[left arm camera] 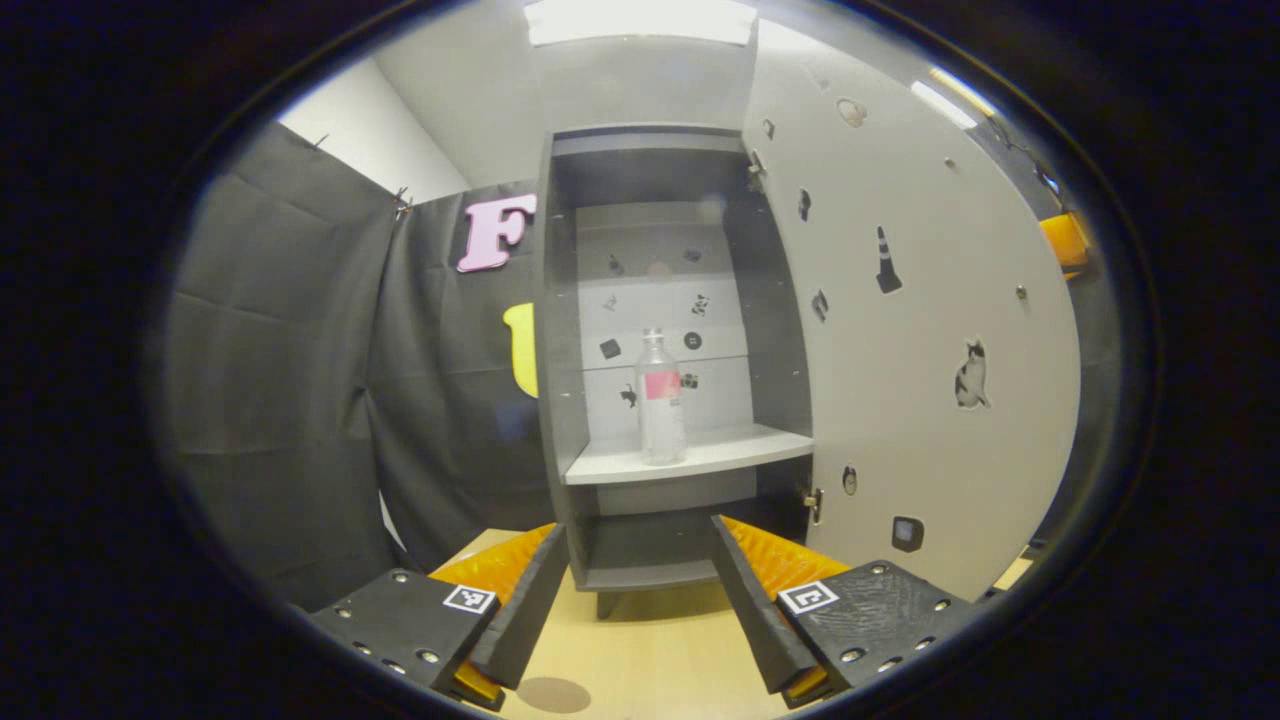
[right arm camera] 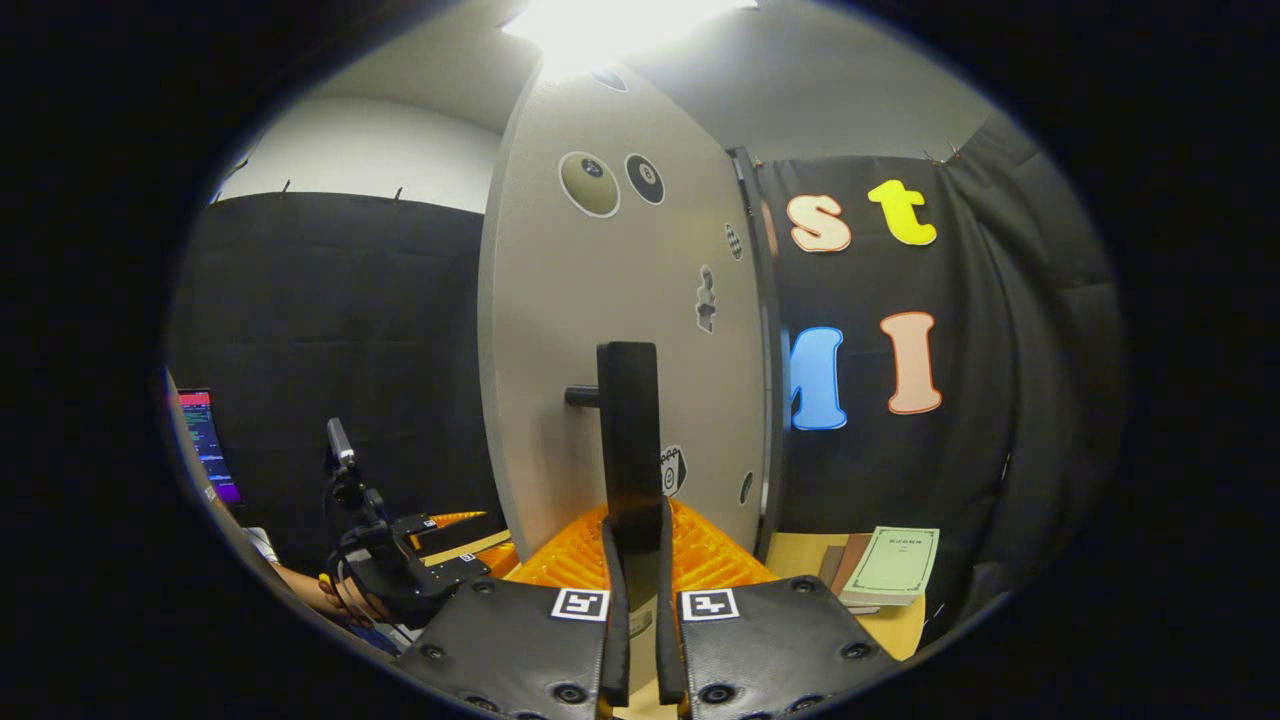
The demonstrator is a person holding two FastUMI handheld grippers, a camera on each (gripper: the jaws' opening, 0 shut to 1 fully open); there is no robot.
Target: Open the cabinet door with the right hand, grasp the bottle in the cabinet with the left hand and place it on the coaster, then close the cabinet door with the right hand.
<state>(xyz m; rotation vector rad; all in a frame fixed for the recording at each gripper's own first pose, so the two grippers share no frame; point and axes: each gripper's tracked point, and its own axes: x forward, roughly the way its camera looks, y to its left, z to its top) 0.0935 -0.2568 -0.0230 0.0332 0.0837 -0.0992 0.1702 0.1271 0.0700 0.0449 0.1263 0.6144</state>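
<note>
Grey laminate all around: the tall grey cabinet stands with its pale door swung wide open to the right in the left gripper view, stickers dotted across the door's inner face and the cabinet's back panel. On the light grey middle shelf stands the clear plastic bottle with a pink label, upright, near the shelf's centre, nothing touching it. The left gripper hangs low in front of the cabinet with its two black, orange-backed fingers spread well apart, holding nothing, the bottle framed above the gap between them. Below lies the light wooden tabletop, with a round brown coaster on it near the bottom edge, between the fingers. Over to the right gripper view: the right gripper has its fingers pressed in on the black upright bar handle on the door's outer face, pinching it from both sides. To the right of the door, on the table, rests a pale green booklet on a small stack of books. Far lower left, a hand holds the other gripper, beside a lit screen.
</note>
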